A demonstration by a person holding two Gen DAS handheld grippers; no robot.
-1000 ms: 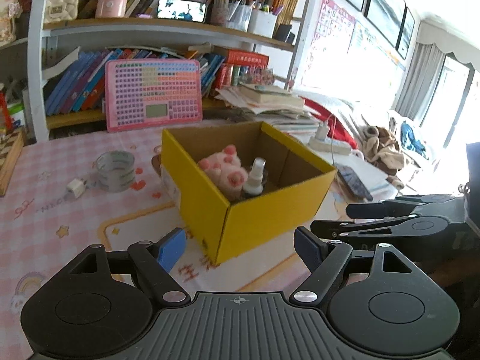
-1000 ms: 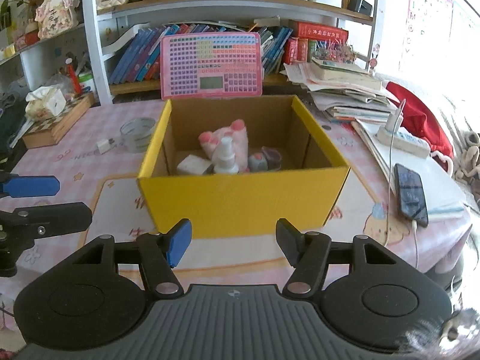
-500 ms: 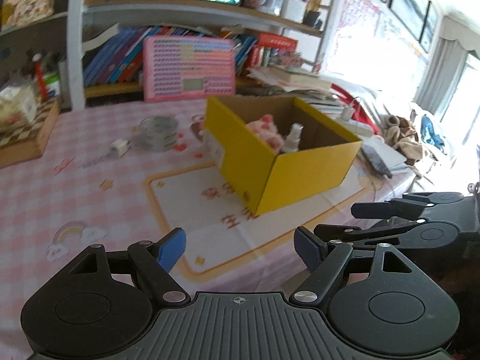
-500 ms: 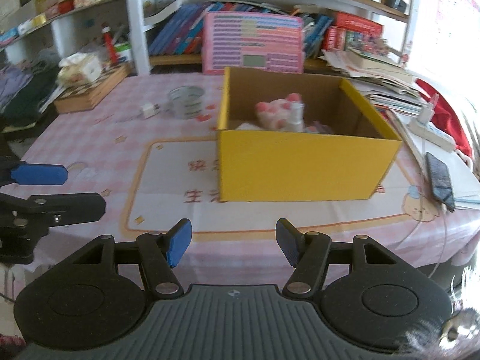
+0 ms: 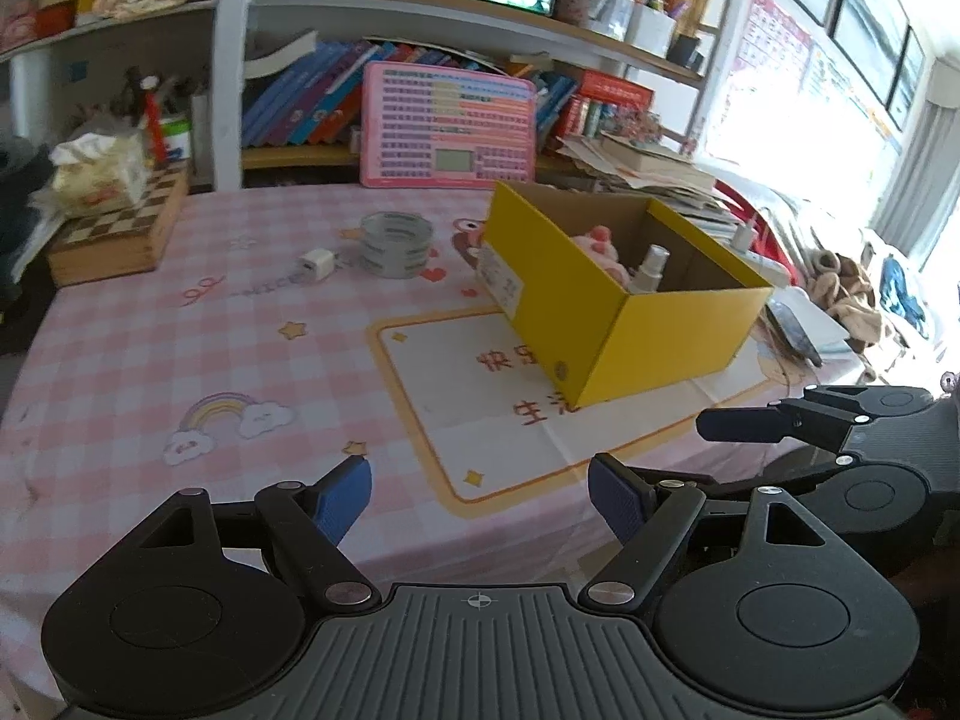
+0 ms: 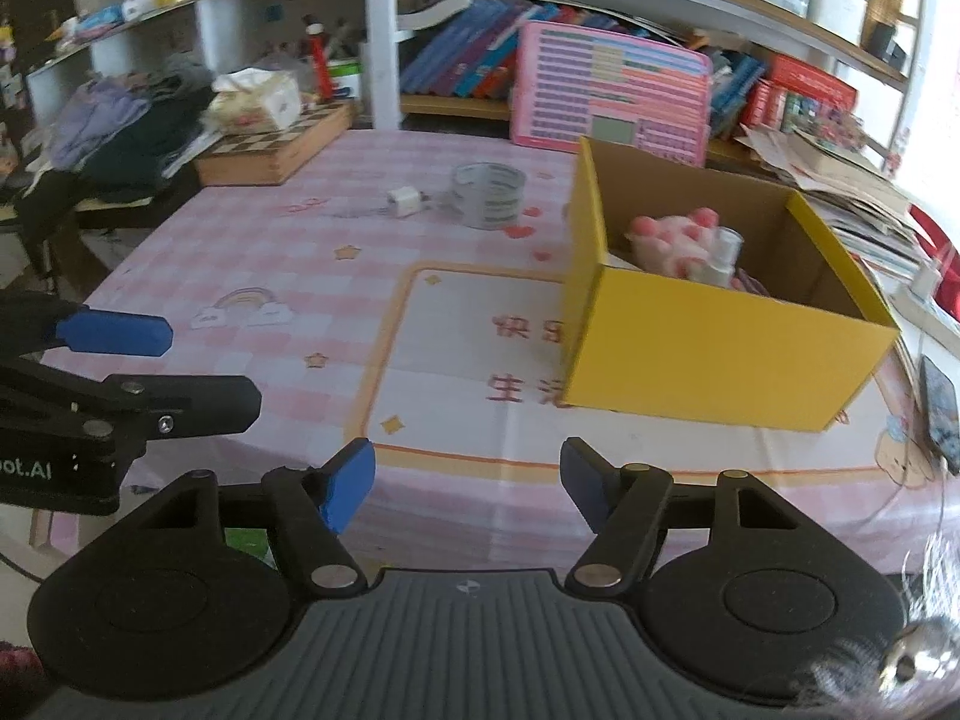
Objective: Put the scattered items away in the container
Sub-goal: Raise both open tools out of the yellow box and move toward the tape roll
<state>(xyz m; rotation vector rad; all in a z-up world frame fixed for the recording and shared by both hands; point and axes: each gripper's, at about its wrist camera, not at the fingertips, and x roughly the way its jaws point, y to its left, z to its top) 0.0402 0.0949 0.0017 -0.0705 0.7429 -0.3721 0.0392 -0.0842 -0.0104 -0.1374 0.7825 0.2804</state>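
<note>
The yellow cardboard box (image 5: 630, 324) (image 6: 708, 354) stands on the pink checked tablecloth, right of centre in both views. Inside it lie a pink plush paw toy (image 5: 600, 246) (image 6: 672, 240) and a small spray bottle (image 5: 651, 267) (image 6: 723, 255). Left of the box, on the cloth, sit a roll of clear tape (image 5: 396, 243) (image 6: 487, 195) and a white charger plug (image 5: 315, 264) (image 6: 403, 203). My left gripper (image 5: 480, 501) (image 6: 204, 369) hovers open and empty over the table's near edge. My right gripper (image 6: 468, 483) (image 5: 708, 450), beside it, is opening, with nothing between its fingers.
A wooden chess box (image 5: 120, 228) with a tissue pack on it sits at the far left. A pink toy keyboard (image 5: 447, 126) leans on the bookshelf behind. Stacked papers and books (image 5: 654, 168) lie right of the box, a phone (image 6: 939, 414) at the table's right edge.
Both grippers drew back from the box and swung left, so the box sits further right and more of the cloth shows. The right gripper's jaws have widened slightly.
</note>
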